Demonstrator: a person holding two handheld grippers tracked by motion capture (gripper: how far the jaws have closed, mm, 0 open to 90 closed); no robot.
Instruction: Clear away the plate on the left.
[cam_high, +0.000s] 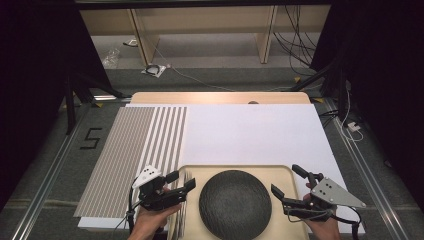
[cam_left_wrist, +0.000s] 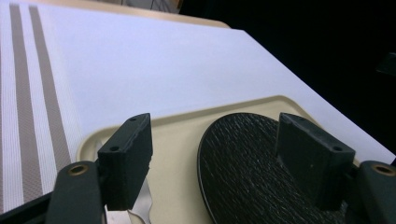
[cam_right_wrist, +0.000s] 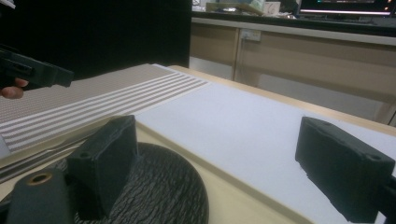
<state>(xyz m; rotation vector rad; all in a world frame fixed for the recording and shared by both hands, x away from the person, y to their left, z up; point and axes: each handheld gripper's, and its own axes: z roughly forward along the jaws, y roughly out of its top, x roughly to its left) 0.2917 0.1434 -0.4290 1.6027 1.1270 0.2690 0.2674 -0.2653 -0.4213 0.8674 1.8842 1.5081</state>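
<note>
A dark round textured plate (cam_high: 235, 202) lies on a beige tray (cam_high: 235, 168) at the near edge of the table. My left gripper (cam_high: 181, 181) hovers over the tray's left rim, a hand around it, jaws wide apart and nothing between them. In the left gripper view the plate (cam_left_wrist: 252, 168) lies below and ahead of the left gripper (cam_left_wrist: 219, 154). My right gripper (cam_high: 286, 180) is held over the tray's right side beside the plate, also open and empty. The right gripper view has the plate (cam_right_wrist: 163, 186) under the left jaw of the right gripper (cam_right_wrist: 224, 163).
Silver cutlery (cam_high: 181, 212) lies along the tray's left side, with a piece of it (cam_left_wrist: 140, 205) in the left gripper view. A white mat (cam_high: 250, 135) with grey-brown stripes (cam_high: 130, 145) at its left covers the wooden table. Beyond lie the floor, cables and shelf legs.
</note>
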